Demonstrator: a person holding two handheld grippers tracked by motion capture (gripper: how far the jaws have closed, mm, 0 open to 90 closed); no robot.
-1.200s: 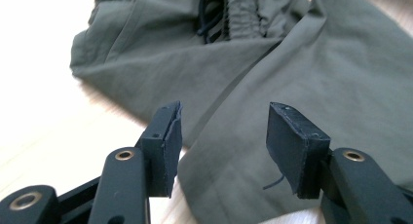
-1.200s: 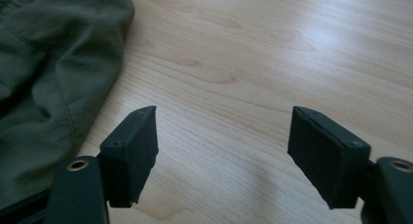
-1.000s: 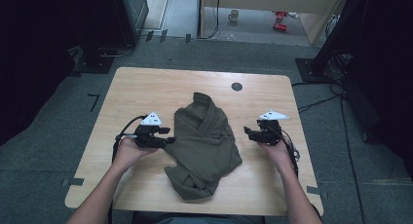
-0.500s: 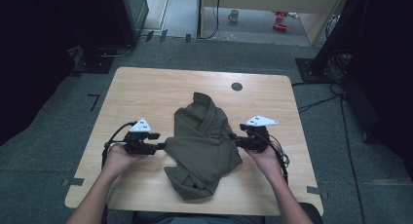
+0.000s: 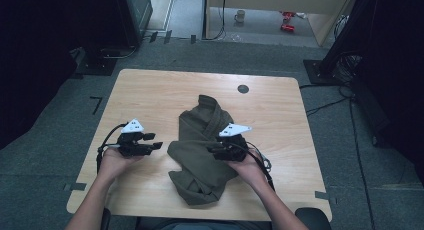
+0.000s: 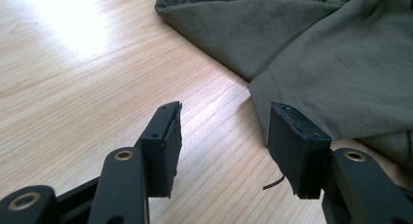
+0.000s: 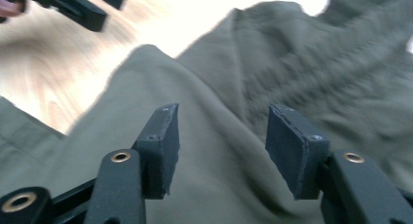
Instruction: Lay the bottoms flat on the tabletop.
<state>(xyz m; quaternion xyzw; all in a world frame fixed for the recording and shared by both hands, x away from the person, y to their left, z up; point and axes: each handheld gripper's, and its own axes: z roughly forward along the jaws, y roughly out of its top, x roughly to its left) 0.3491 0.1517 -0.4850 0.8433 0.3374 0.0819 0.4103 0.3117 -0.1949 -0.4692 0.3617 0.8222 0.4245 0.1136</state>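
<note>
The right gripper [image 5: 216,149] has been moved in from the right side and is now held over the middle of the green cloth [image 5: 202,145]. Its jaws are wide open above the folds and nothing is held yet. The left gripper [image 5: 153,141] has been pulled a little away from the cloth's left edge and is held just above the bare tabletop [image 5: 150,95]. Its jaws are wide open too, with nothing between them. So the right side looks ready for a grab, and the left is kept waiting.

The cloth is lying in a crumpled heap in the middle of the tabletop, closer to the near edge. It is soft, dull and wrinkled, with thick folded seams. The tabletop is smooth pale wood with rounded corners, and it is shiny where light hits it.
</note>
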